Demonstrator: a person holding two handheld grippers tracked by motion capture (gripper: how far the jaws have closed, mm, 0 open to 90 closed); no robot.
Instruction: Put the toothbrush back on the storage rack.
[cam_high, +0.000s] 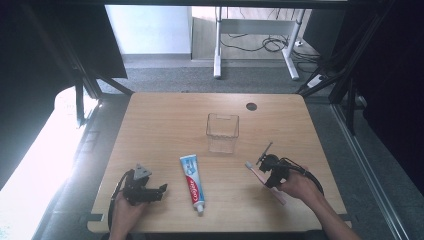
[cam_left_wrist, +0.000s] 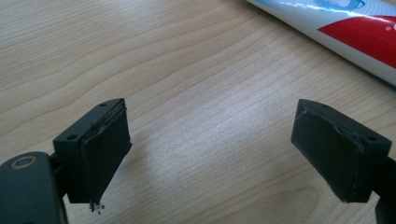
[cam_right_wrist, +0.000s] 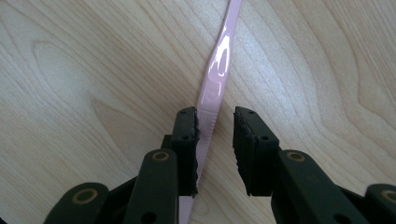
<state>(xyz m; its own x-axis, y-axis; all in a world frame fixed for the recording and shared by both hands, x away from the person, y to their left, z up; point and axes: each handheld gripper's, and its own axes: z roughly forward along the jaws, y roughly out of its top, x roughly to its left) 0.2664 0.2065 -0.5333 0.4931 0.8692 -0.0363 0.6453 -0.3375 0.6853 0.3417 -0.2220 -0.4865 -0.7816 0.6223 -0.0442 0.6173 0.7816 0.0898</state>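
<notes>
A pink toothbrush (cam_high: 254, 171) lies slanted on the wooden table (cam_high: 165, 125) at the right front. My right gripper (cam_high: 265, 175) stands over its handle. In the right gripper view the toothbrush (cam_right_wrist: 219, 60) runs up between the jaws of my right gripper (cam_right_wrist: 215, 116). It lies against the left jaw, and a gap shows at the right one, so the gripper is open. A toothpaste tube (cam_high: 192, 183) lies at the front centre. My left gripper (cam_high: 161, 191) rests to its left, open wide and empty (cam_left_wrist: 212, 149), with the tube (cam_left_wrist: 345, 32) beyond its jaws.
A clear plastic cup (cam_high: 222, 132) stands upright at the table's middle, beyond the toothbrush and the tube. A round cable hole (cam_high: 251, 106) sits near the far edge. Dark frame posts flank the table on both sides.
</notes>
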